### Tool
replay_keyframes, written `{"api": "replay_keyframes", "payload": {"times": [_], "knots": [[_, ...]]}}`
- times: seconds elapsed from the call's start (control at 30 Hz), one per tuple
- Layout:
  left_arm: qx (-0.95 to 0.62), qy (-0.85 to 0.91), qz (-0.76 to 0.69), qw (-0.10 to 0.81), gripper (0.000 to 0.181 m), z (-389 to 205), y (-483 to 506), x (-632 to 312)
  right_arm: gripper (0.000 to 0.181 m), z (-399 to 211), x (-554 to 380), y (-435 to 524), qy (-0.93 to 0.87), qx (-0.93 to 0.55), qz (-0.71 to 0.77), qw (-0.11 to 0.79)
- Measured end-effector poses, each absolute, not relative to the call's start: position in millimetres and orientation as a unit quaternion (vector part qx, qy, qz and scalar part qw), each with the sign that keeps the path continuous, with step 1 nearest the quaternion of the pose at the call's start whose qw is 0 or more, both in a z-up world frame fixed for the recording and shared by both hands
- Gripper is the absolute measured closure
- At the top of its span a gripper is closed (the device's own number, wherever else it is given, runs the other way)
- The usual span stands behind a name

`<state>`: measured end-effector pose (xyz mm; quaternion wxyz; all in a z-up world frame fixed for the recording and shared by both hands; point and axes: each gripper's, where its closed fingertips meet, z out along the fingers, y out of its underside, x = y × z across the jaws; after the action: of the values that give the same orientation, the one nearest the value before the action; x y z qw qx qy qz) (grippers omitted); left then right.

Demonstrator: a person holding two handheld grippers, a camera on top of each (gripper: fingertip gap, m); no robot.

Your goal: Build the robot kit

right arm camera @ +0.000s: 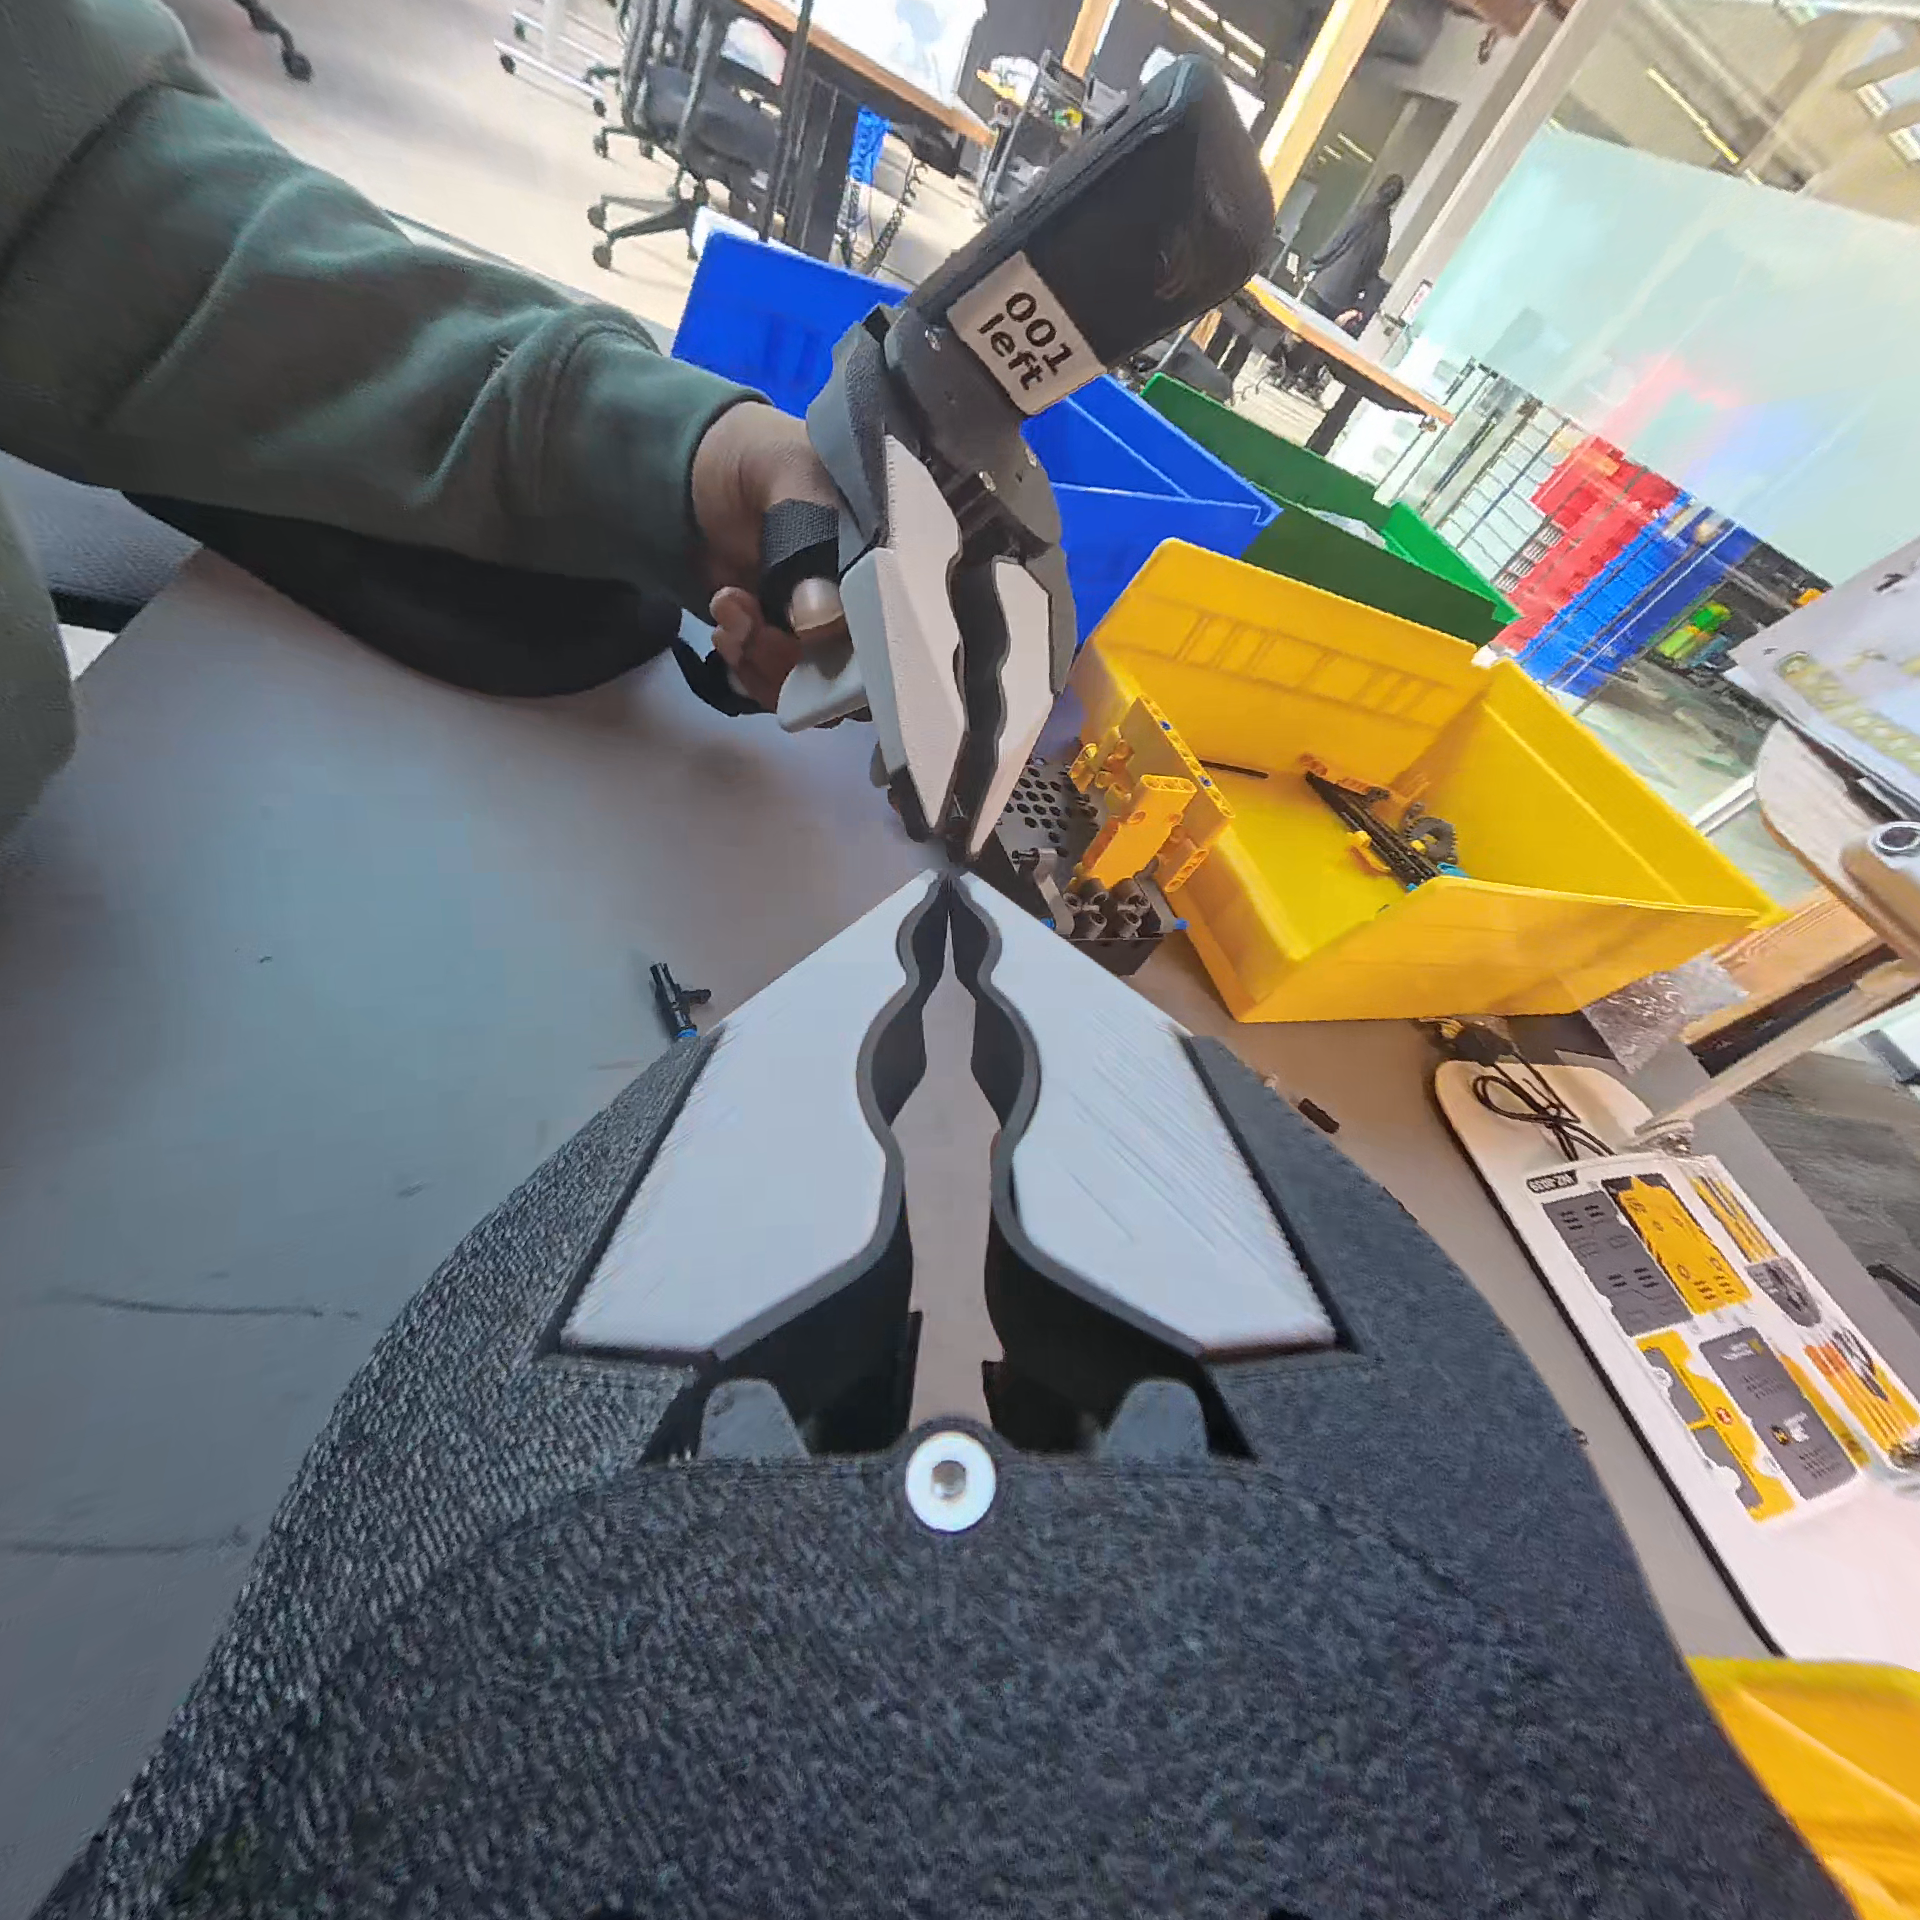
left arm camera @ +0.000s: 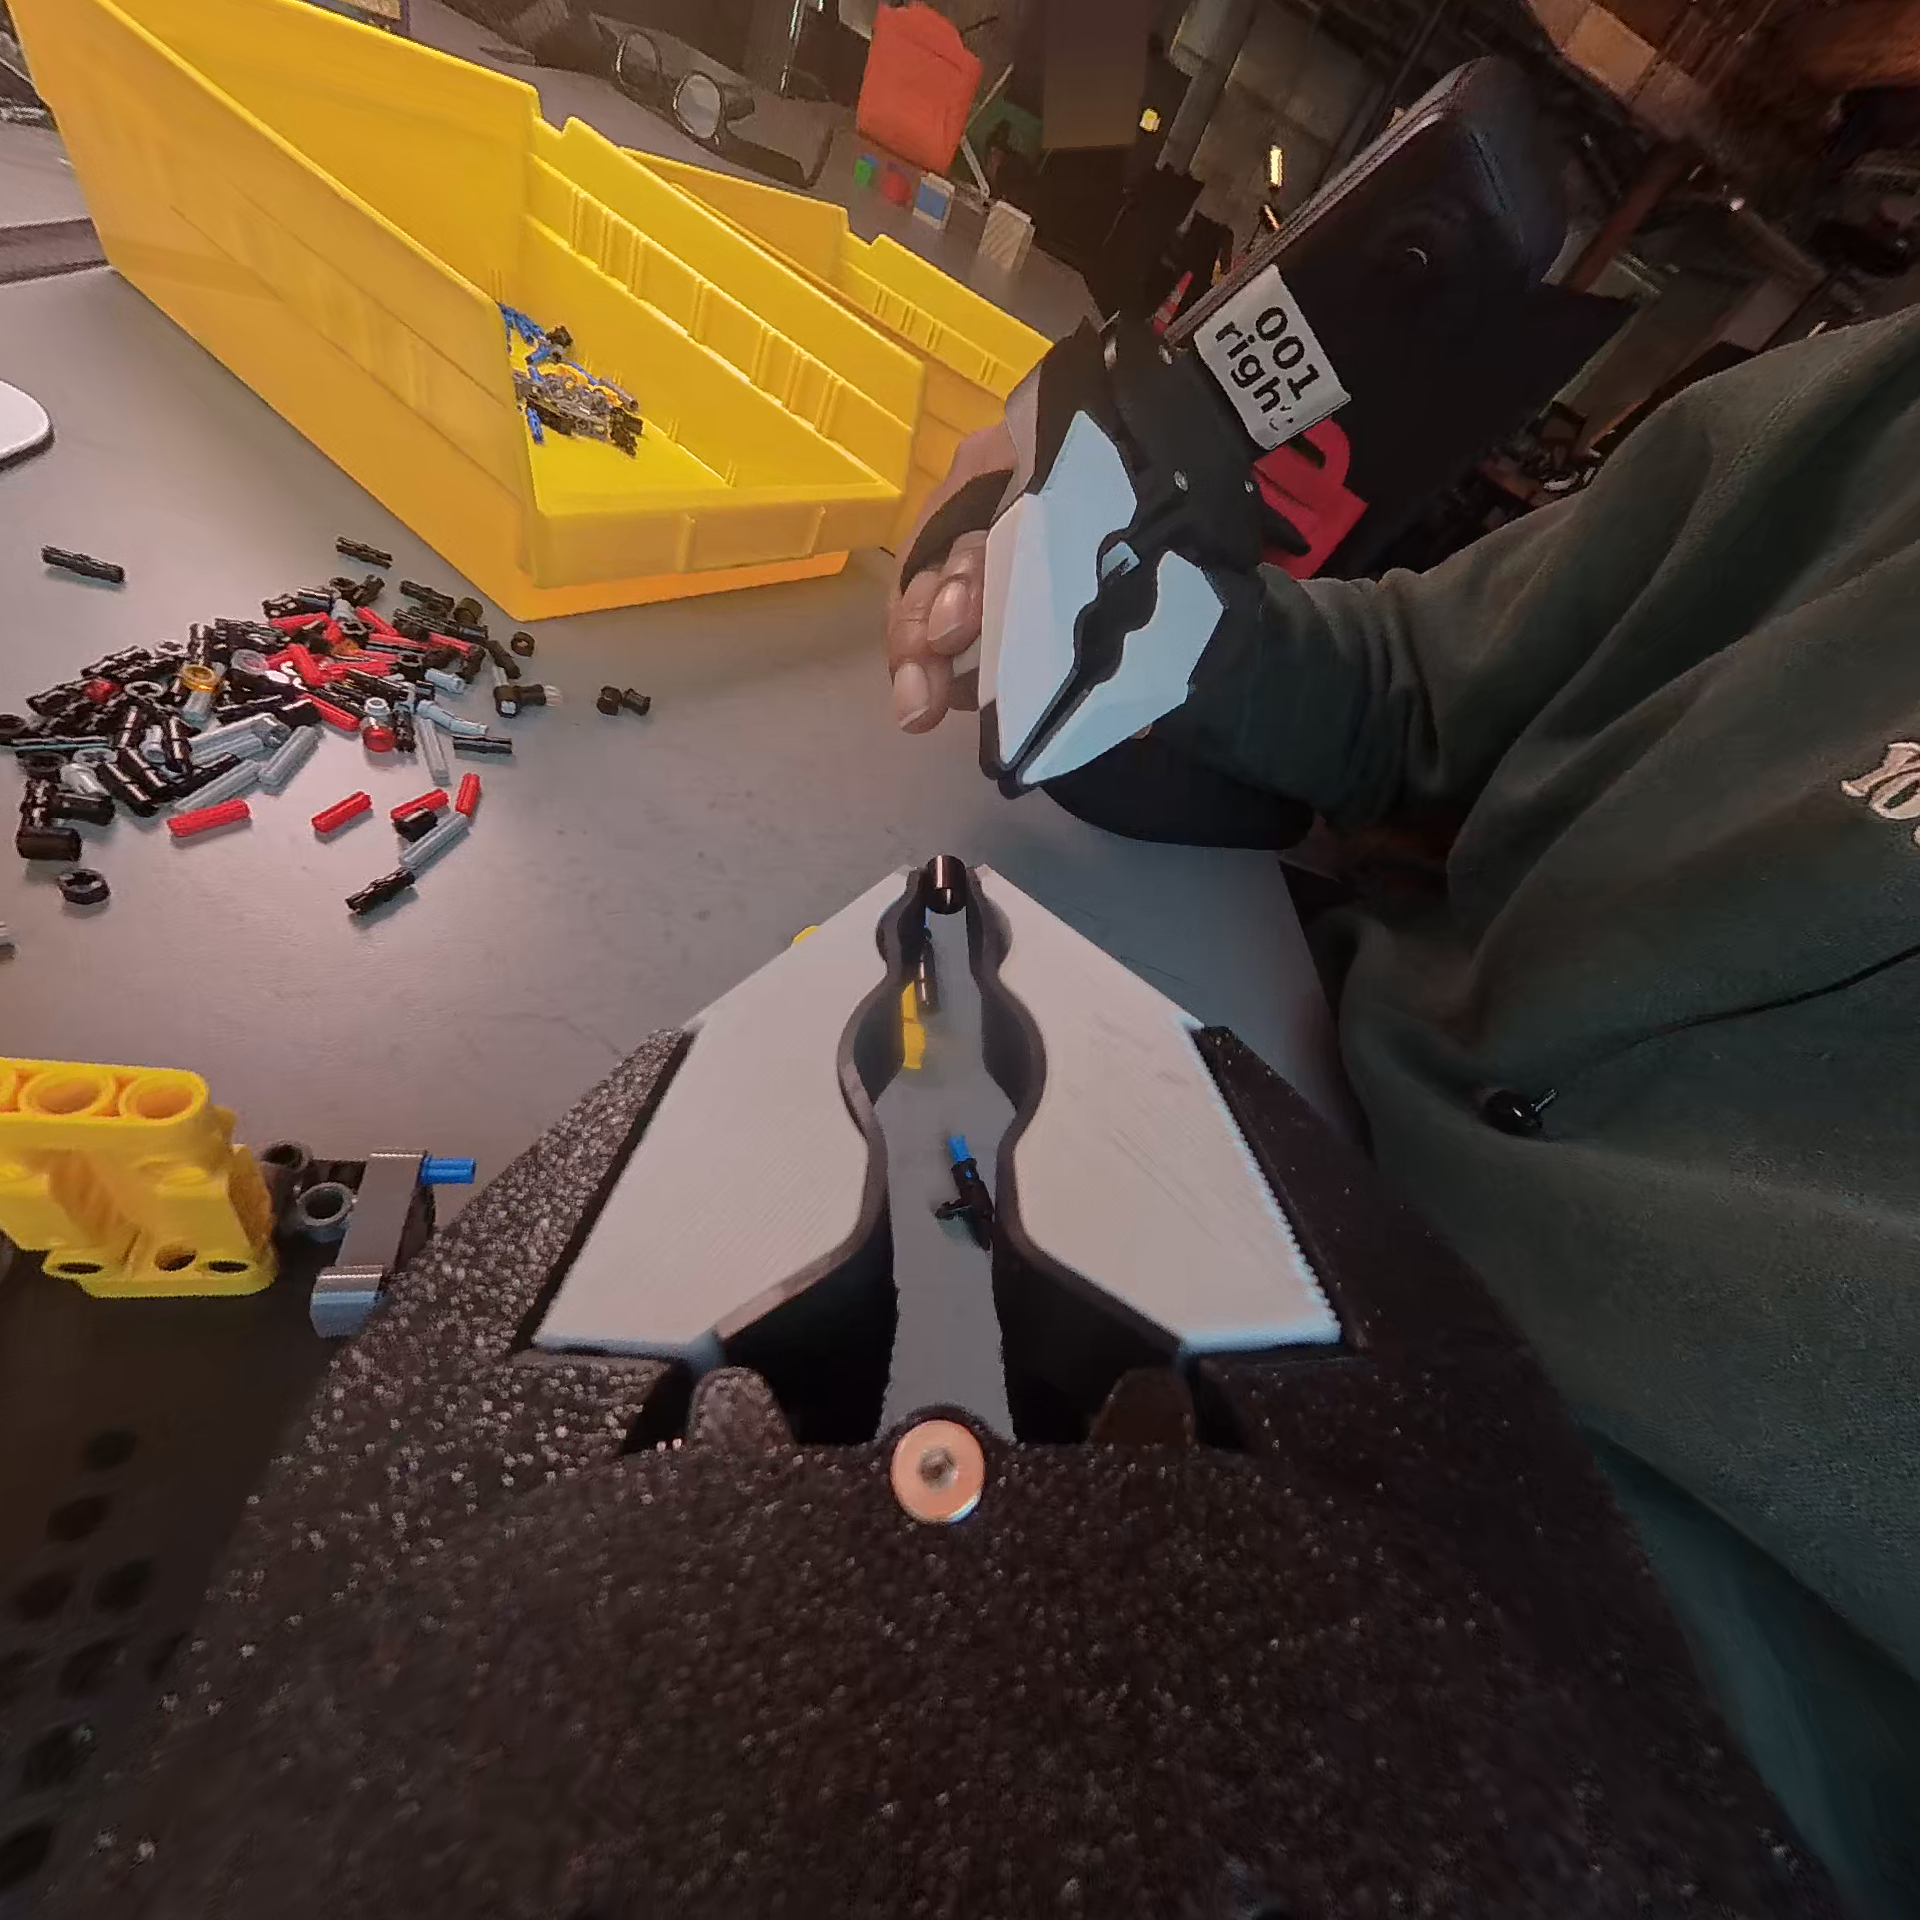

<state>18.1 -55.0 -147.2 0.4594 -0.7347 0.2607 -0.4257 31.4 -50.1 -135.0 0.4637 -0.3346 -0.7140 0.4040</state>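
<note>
At the bench's near edge, close by the person's green sleeve, the left gripper (left arm camera: 943, 883) is clamped on a small black pin (left arm camera: 943, 885), pinched at the very tips of its fingers and held above the bench top (left arm camera: 727, 831). The right gripper (right arm camera: 948, 883) has its tips pressed together with nothing visible between them. In the right wrist view the two pairs of tips stand nearly nose to nose, just apart.

The pin shows only as a round black face. So its long axis seems to run roughly along the left fingers, with one end pointing back at that camera. How far it reaches beyond the tips is hidden.

The hold looks slight. With so little of the pin caught, a nudge from the right tips or a small slackening could roll it out. It could then drop near the blue-tipped pin (left arm camera: 966, 1195) lying loose below, or go off the edge.

Farther in, towards the middle of the bench, lie a pile of loose pins (left arm camera: 260, 707) and a yellow bin (left arm camera: 707, 540). A yellow beam assembly (left arm camera: 125, 1174) sits on a black perforated plate (right arm camera: 1039, 805).
</note>
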Motion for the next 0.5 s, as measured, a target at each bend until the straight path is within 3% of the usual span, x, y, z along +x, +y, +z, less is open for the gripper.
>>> {"api": "replay_keyframes", "payload": {"times": [0.27, 0.5], "knots": [[-0.729, 0.26, -0.441, 0.455, 0.175, -147, -57, 21, 0.167, -133, 29, -47, -0.698, -0.342, 0.415, 0.473], [-0.711, 0.278, -0.461, 0.452, 0.175, -142, -64, 28, 0.167, -133, 28, -55, -0.699, -0.338, 0.43, 0.461]]}}
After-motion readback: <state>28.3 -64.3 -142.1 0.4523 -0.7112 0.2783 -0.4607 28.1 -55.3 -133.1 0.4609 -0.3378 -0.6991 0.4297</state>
